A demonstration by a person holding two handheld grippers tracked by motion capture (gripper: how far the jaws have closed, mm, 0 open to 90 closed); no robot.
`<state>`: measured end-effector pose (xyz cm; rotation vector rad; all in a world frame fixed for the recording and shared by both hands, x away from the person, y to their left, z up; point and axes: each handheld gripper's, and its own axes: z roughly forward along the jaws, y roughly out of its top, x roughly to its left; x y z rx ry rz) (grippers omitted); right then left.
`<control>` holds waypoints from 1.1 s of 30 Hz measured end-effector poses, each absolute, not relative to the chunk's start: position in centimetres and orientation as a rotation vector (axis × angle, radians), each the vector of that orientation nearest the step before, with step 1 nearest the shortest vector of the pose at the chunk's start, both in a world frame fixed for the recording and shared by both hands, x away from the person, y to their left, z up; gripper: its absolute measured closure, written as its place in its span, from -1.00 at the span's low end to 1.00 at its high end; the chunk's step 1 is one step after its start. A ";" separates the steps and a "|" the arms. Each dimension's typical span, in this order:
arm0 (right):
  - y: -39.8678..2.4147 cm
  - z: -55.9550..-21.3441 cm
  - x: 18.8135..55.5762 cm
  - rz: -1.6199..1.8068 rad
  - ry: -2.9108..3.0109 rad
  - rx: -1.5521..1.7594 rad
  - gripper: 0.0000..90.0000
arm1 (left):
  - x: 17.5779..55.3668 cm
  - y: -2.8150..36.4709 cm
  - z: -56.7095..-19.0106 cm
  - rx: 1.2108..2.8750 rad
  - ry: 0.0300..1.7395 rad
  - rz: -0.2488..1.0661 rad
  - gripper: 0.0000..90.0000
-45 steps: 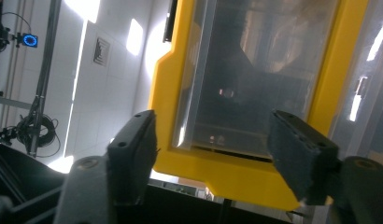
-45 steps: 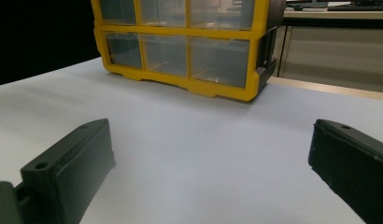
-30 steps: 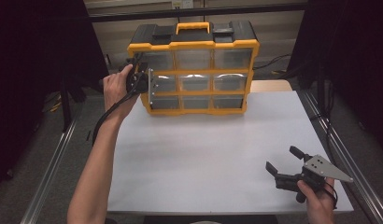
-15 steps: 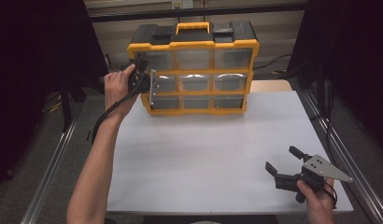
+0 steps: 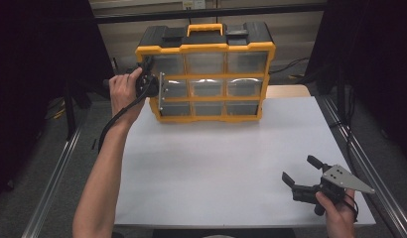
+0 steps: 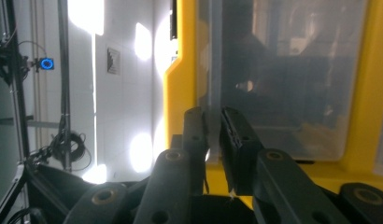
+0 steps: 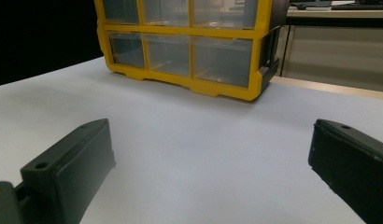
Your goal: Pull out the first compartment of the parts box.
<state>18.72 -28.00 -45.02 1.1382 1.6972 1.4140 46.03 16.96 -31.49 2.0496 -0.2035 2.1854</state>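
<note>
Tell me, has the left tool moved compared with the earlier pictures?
No. The left tool stays at the left edge of the yellow drawer cabinet, beside its middle row, as before.

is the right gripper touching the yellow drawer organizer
Apart. In the high view the right gripper is held at the near right of the white table, with bare tabletop between it and the organizer; the right gripper view shows the same gap.

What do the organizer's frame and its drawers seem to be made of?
The drawer organizer's yellow frame looks like moulded plastic: even colour, rounded edges and a soft sheen. The drawers look like clear plastic, slightly hazy, since one sees through them and they catch reflections. Glass seems unlikely, though looks alone cannot exclude it.
</note>
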 end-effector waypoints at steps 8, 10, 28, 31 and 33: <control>-28.0 -45.0 18.7 1.419 1.699 1.139 -1.00 | 46.1 16.9 -31.6 2.031 -0.191 2.185 0.83; -28.0 -45.0 18.8 1.415 1.695 1.137 -1.00 | 46.1 16.8 -31.5 2.004 -0.219 2.201 0.83; -28.0 -45.0 18.8 1.412 1.688 1.140 -1.00 | 45.2 17.1 -31.7 1.971 -0.231 2.204 0.85; -28.0 -45.0 18.7 1.419 1.686 1.139 -1.00 | 45.0 17.2 -31.7 1.983 -0.240 2.197 0.85; -28.0 -45.0 18.7 1.411 1.687 1.139 -1.00 | 44.8 17.2 -31.6 1.982 -0.231 2.191 0.84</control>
